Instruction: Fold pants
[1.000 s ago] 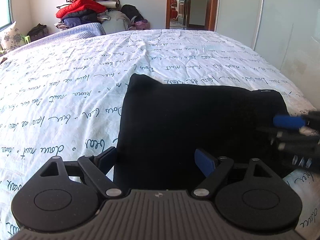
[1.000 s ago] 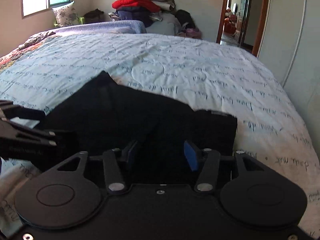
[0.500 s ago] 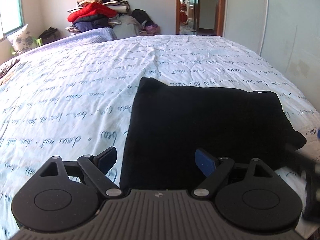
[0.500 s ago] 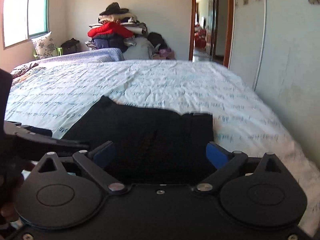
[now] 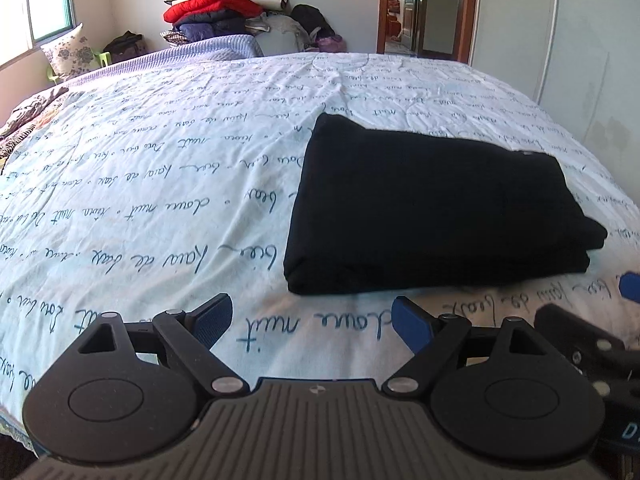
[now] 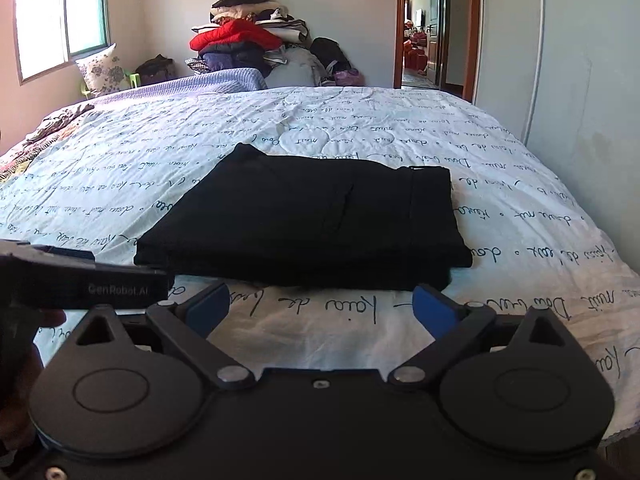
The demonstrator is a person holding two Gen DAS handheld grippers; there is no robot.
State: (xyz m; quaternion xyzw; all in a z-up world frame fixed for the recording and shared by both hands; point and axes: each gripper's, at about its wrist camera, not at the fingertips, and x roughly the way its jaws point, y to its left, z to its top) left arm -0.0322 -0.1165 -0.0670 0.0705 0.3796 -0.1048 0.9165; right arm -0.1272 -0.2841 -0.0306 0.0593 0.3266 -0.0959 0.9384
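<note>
The black pants [image 5: 432, 208] lie folded into a compact rectangle on the bed, also seen in the right wrist view [image 6: 316, 216]. My left gripper [image 5: 312, 320] is open and empty, hovering over the sheet just short of the fold's near edge. My right gripper [image 6: 322, 306] is open and empty, also just short of the near edge. The right gripper's body shows at the right edge of the left wrist view [image 5: 588, 344]; the left gripper's body shows at the left of the right wrist view [image 6: 80, 280].
The bed carries a white quilt with blue script [image 5: 160, 160]. A pile of clothes [image 6: 248, 44] stands behind the bed. A white wardrobe [image 6: 580, 60] runs along the right side, next to a doorway [image 6: 424, 24]. A pillow [image 6: 100, 68] sits under the window.
Both grippers have drawn back from the folded pants toward the bed's near edge. The right gripper's fingers have opened wider. The pants lie still.
</note>
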